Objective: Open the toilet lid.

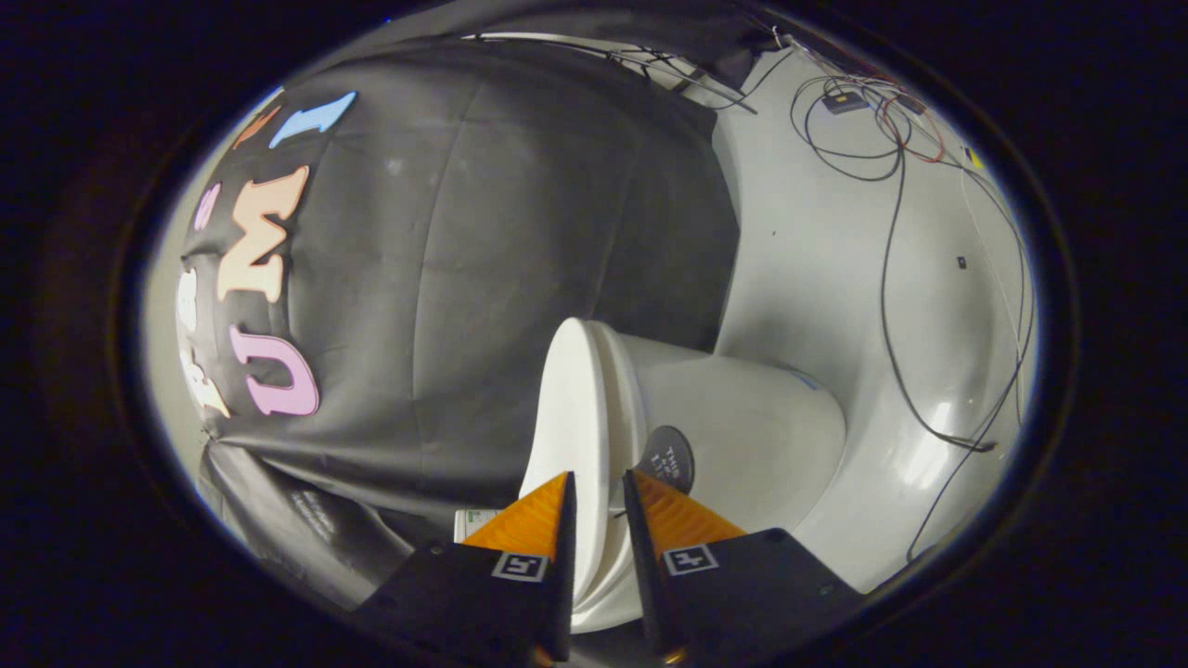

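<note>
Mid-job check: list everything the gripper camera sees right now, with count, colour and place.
toilet lid: one, white, its edge running between the fingers and on ahead of them.
toilet body: one, white, beside the lid on the floor side.
round sticker: one, dark, on the toilet body just ahead of the fingers.
booth wall: one black cloth, beyond the lid.
floor: light grey, beyond the toilet body.
cables: several, thin and dark with some red, trailing over the floor.
small box: one, dark, at the far end of the cables.
gripper: one, fingers narrowly apart astride the lid's edge; contact cannot be told.
</note>
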